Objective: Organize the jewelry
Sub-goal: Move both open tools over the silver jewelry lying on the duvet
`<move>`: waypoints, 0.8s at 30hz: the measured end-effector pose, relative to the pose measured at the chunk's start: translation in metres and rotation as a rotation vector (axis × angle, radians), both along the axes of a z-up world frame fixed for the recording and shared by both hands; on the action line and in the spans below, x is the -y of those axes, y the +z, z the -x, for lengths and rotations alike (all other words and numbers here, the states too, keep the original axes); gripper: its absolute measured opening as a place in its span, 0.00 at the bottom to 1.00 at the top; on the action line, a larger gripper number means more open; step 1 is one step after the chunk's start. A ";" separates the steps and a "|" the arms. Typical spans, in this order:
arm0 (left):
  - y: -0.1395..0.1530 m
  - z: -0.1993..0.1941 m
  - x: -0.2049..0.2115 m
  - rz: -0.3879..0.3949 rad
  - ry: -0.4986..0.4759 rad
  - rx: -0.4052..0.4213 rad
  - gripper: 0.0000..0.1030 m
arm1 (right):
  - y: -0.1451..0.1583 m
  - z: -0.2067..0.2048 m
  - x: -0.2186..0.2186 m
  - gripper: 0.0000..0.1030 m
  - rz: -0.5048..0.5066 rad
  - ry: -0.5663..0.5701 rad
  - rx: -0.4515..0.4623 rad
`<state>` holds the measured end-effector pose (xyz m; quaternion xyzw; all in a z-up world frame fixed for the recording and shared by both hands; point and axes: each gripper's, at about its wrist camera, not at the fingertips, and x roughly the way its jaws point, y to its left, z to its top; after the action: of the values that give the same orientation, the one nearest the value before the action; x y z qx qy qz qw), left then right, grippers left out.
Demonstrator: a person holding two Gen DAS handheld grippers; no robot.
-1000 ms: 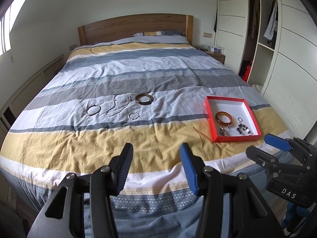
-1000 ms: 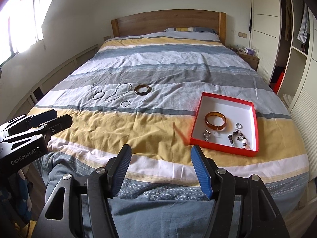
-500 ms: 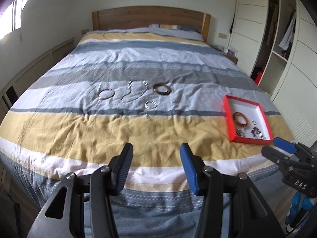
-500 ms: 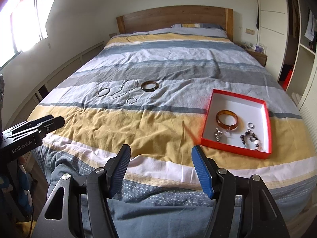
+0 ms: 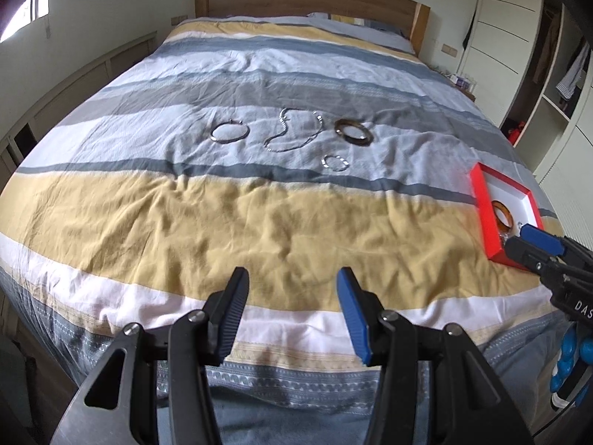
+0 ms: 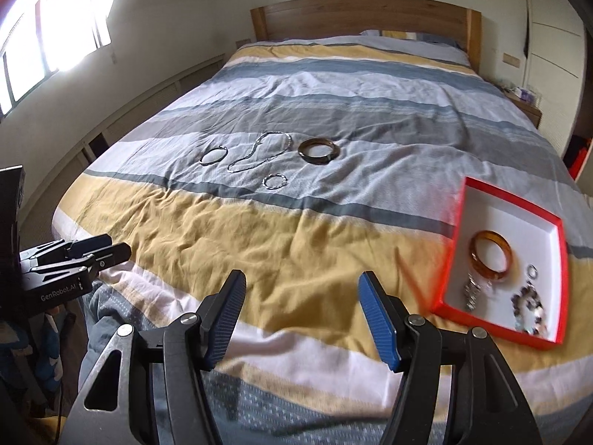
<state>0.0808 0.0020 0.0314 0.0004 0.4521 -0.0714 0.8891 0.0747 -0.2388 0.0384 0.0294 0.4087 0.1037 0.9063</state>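
Note:
Loose jewelry lies mid-bed on the striped duvet: a thin silver bangle [image 5: 229, 132] [image 6: 213, 156], a silver chain necklace [image 5: 294, 134] [image 6: 259, 152], a dark brown bangle [image 5: 353, 131] [image 6: 319, 150] and a small beaded bracelet [image 5: 335, 162] [image 6: 274, 181]. A red-rimmed white tray [image 6: 450, 244] [image 5: 481, 207] at the right holds an amber bangle [image 6: 491, 255], a ring [image 6: 532, 270] and beaded pieces. My left gripper [image 5: 291, 293] is open and empty over the bed's foot. My right gripper [image 6: 302, 296] is open too, empty, left of the tray.
A wooden headboard [image 6: 365, 15] and pillows sit at the far end. A wardrobe with open shelves [image 5: 556, 74] stands right of the bed, a nightstand [image 6: 526, 105] beside it. Low wall panelling and a window [image 6: 48, 29] run along the left.
Both grippers have moved forward and down toward the bed, so the jewelry and tray loom larger. Both stay open and empty throughout.

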 end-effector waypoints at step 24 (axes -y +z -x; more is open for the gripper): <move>-0.061 -0.149 -0.067 0.032 0.117 -0.071 0.46 | -0.058 -0.173 -0.062 0.61 0.020 0.135 -0.080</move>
<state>0.2301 0.0693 -0.0296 -0.0427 0.4815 -0.0262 0.8750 0.2473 -0.1769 -0.0201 -0.0030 0.4465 0.1591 0.8805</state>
